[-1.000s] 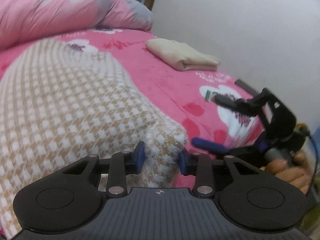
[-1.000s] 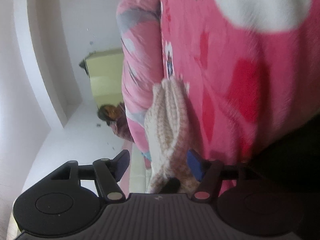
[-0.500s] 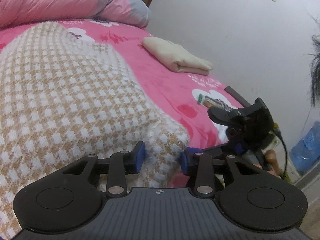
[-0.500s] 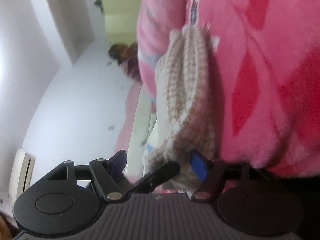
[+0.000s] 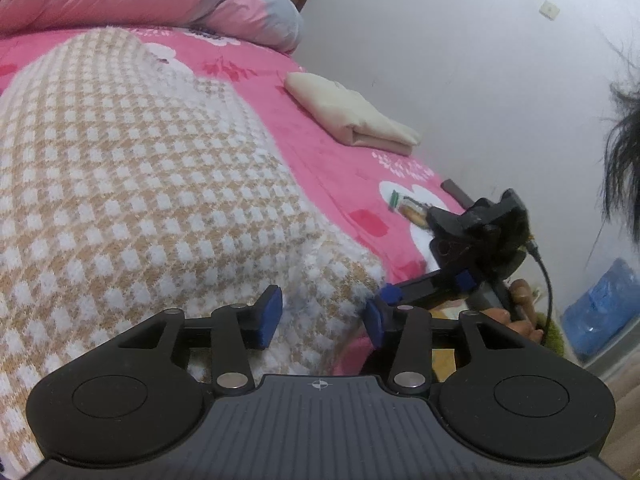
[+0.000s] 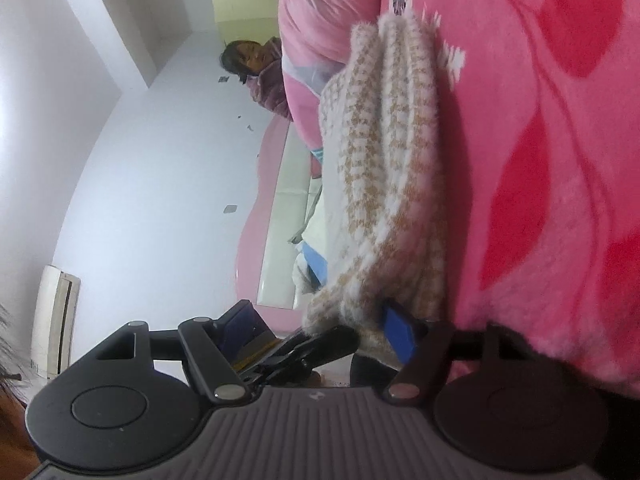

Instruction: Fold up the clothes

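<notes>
Left gripper (image 5: pixel 322 318): mine; its jaws had just been opening, pads standing clear on either side of the sweater's corner, nothing pinched.
Right gripper (image 6: pixel 320 326): I held it rolled sideways, jaws wide; one blue pad lay against the same corner, no grip that I could see.
Sweater (image 5: pixel 132 184): the tan-and-white checked knit lay spread over the pink blanket (image 5: pixel 332 160), its near corner at the bed's edge between both my grippers.
Done: one cream garment (image 5: pixel 352 114) sat folded, well beyond.
Left: I judged the sweater's folds still unfinished.
</notes>
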A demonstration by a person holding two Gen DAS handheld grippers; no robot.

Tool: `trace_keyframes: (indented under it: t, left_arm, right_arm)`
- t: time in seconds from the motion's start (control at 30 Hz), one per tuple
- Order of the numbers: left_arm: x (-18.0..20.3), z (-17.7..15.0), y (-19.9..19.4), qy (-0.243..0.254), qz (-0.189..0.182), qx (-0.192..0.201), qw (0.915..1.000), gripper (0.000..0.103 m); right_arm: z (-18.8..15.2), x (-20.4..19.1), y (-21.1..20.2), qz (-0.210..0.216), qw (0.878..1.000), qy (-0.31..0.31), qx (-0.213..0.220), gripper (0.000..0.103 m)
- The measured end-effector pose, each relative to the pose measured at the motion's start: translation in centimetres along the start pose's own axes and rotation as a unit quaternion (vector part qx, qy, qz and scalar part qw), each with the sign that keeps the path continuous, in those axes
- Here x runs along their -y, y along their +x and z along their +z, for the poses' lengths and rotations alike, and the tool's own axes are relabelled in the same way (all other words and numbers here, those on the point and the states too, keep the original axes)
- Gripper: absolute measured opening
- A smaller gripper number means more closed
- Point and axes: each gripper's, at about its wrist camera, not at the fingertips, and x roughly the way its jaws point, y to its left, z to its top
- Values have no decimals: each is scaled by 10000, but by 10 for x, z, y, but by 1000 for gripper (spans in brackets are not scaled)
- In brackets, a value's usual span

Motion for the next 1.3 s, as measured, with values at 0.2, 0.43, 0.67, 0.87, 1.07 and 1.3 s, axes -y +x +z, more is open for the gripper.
trace_keyframes:
  t: [0.2, 0.43, 0.67, 0.87, 1.07, 1.3]
  left_arm:
    - [-8, -1, -12, -119, -63, 202, 9997, 47]
    - [-9, -3, -11, 84, -59, 203, 9997, 49]
    - [5, -6, 1, 679, 223, 38, 9974, 51]
    - [5, -6, 4, 840, 318, -31, 9960, 51]
    - [8, -5, 6, 850, 331, -49, 9958, 51]
    - [8, -7, 9, 992, 371, -34, 9944, 50]
  right_arm:
    - [5, -2, 14, -90, 9995, -104, -272, 73]
    - [9, 0, 6, 25, 9972, -101, -747, 72]
    - [14, -2, 20, 35, 9969, -224, -749, 72]
    - [12, 0, 9, 91, 9954, -281, -914, 70]
    - [16, 1, 19, 68, 9957, -159, -907, 70]
    - [16, 0, 17, 122, 9970, -51, -766, 70]
